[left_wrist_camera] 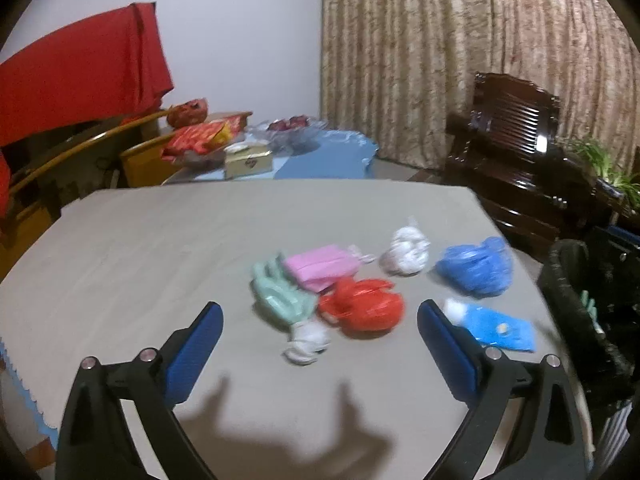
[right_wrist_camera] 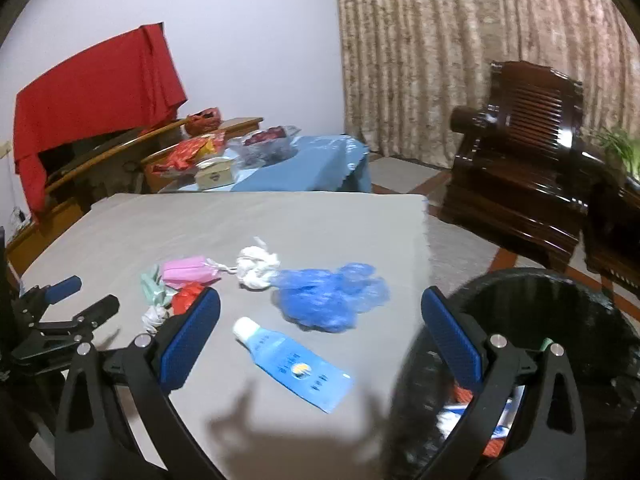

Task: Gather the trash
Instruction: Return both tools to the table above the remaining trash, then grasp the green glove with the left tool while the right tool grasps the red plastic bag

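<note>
Left tongs [left_wrist_camera: 318, 324]: spread wide, holding nothing, above the grey cloth-covered surface [left_wrist_camera: 160, 264].
Right tongs [right_wrist_camera: 320, 320]: released, hollow.
Nearest trash: flat blue squeeze tube with white cap [right_wrist_camera: 292, 364].
Further: crumpled blue plastic bag [right_wrist_camera: 328, 300], red plastic wrapper [left_wrist_camera: 360, 312].
Right edge: black mesh bin [right_wrist_camera: 560, 292] beside the surface.

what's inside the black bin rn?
Black bin, right wrist view: white-and-blue packaging and something red show near the bottom. The right tongs cover the rest; deeper contents can't be seen.
</note>
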`<state>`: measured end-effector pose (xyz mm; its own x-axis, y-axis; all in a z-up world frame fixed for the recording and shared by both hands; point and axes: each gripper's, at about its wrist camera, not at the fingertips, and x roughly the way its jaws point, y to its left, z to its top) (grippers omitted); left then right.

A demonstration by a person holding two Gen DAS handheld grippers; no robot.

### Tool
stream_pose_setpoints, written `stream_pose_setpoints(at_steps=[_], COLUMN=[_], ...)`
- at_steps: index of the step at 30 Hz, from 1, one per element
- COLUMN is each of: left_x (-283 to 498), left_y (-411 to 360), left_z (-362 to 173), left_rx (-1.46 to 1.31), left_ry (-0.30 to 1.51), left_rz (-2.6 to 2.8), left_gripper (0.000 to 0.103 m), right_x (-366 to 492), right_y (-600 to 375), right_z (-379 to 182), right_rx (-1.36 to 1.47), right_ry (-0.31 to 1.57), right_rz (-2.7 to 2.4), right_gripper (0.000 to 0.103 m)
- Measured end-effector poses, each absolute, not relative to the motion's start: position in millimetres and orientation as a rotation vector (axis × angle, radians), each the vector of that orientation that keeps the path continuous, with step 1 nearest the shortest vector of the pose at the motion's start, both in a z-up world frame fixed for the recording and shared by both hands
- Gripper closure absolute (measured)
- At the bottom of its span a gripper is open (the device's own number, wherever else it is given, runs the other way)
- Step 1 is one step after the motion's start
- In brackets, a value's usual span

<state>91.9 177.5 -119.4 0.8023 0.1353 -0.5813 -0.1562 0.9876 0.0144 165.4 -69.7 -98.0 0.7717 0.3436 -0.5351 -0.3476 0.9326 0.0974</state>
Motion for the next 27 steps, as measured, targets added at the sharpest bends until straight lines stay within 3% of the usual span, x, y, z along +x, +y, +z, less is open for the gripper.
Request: stream_pose_setpoints(at_steps=[7, 16, 19, 21, 23, 27], left_x=[114.4, 153.0, 162.6, 165.3, 164.9, 158.6], left_y=[201.2, 212.2, 215.2, 216.2, 216.8, 219.7], left_z=[-148.5, -184.7, -197.6, -202.5, -201.7, -194.2], left_rx=[-0.058, -0.094, -0.135, -0.168, -0.183, -0.205], left_ry=[0.686, 0.791, 0.844, 0.869, 0.86, 0.832], left_rz=[0.187, 0.177, 0.146, 0.11, 0.086, 0.072], left_gripper=[0.011, 0.023, 0.035, 0.052, 0.063, 0.068], right_x=[186.1, 202.1, 206.0, 208.2, 209.5, 209.4], right_y=[-34.6, -20.4, -16.2, -12.7, -9.7, 3.4], right_z=[-119.4, -142.0, -145.5, -147.2, -148.5, -147.8], right_rx=[-0.024, -0.044, -0.05, -0.051, -0.053, -0.063], right_ry=[0.626, 0.676, 0.682, 0.686, 0.688, 0.679], right_rz=[0.408, 0.414, 0.413, 0.415, 0.42, 0.445], right_gripper=[0.005, 0.005, 0.005, 0.005, 0.005, 0.005])
